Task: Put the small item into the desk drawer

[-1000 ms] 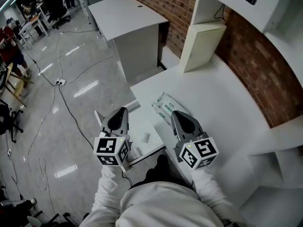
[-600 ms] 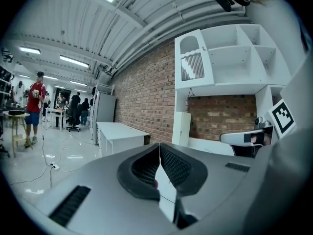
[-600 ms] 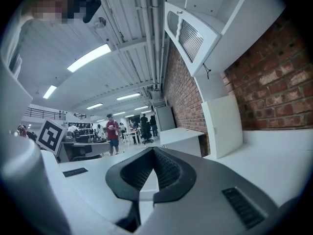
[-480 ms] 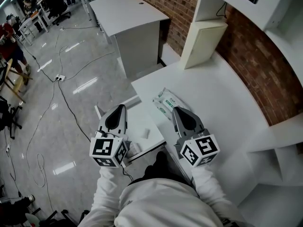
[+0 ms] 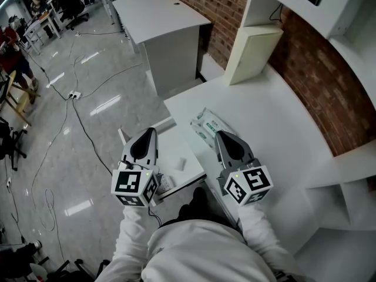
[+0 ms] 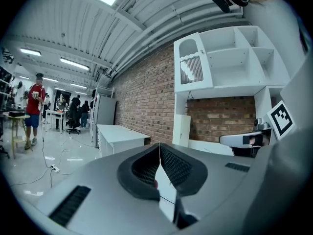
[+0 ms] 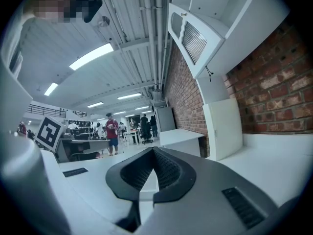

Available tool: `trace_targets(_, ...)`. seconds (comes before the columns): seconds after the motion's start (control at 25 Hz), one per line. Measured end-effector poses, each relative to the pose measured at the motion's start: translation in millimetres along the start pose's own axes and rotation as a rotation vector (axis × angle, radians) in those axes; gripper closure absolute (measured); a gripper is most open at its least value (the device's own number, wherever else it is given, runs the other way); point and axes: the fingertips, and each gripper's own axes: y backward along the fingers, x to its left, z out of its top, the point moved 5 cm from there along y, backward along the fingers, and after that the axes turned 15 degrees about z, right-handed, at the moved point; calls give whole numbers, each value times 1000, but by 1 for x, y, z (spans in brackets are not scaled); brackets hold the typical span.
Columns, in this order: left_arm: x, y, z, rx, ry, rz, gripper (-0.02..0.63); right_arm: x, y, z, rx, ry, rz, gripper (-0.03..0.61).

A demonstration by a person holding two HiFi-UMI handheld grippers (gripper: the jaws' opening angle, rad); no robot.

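Observation:
The white desk drawer stands pulled out under the desk's left edge. A small white block lies on its floor, and a small printed item sits at its near rim. My left gripper hovers over the drawer's left part, left of the block, its jaws shut with nothing seen between them. My right gripper is over the white desk, its jaws also shut and empty. Just beyond its tips lies a green-and-white packet.
A cream upright box leans at the desk's back against the brick wall. White shelves stand to the right. A second white desk is farther off, and cables with a power strip cross the shiny floor at the left.
My left gripper has risen slightly and drifted a little to the left over the drawer. The right gripper, the block and the packet have stayed put.

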Motion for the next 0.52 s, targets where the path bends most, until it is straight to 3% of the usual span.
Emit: trace_targets(0.52,1,-2,4,-17,11,4,591,-1,-3,2,4,20,16,552)
